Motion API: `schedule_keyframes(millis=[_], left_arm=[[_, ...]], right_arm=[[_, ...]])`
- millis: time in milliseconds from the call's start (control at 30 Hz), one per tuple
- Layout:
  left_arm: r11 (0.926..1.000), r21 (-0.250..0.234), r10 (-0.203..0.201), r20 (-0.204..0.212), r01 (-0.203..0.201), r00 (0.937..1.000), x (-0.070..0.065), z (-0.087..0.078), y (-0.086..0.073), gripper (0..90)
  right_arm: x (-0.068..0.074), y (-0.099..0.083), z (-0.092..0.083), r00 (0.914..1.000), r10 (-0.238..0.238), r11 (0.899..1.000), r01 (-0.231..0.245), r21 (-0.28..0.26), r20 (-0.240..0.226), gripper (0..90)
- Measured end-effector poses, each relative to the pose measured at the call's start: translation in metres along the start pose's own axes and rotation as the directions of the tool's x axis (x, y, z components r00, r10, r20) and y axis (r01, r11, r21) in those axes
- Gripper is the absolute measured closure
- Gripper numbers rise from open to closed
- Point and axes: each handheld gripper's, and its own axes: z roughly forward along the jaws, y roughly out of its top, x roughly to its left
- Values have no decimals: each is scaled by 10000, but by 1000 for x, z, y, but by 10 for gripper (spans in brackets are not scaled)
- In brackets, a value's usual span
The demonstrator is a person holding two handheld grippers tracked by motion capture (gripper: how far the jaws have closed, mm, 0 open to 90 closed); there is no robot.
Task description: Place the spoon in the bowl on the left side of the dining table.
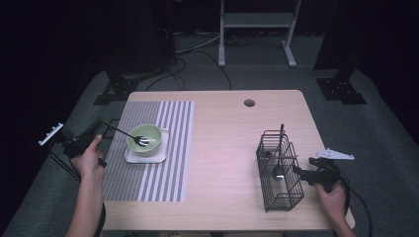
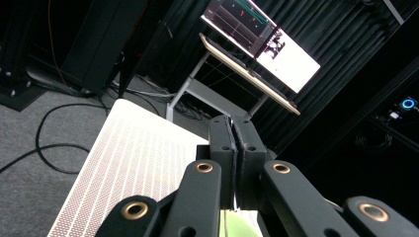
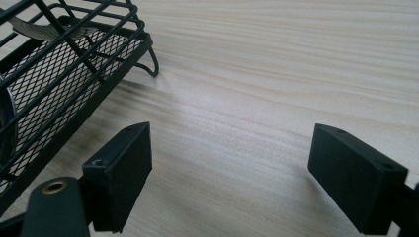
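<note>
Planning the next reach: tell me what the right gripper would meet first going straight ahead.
Probably the black wire basket: the right gripper, jaws open, points at its side in the high view, though its own view suggests bare table.

bare table between placemat and wire basket lies open; bowl crowds the mat's middle

The high view looks forward and down over the whole pale wooden counter. The left gripper view tilts upward past the striped grey placemat toward a far monitor stand. The right gripper view sits low and close over the counter beside the black wire basket, which the high view shares.
</note>
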Motion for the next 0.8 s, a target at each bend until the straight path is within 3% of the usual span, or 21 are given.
schedule_keyframes(millis=[800], left_arm=[[9997,257,-24,-459,36,9989,11,10,-8,890]], right_arm=[[0,0,0,10000,16,10000,-16,18,14,160]])
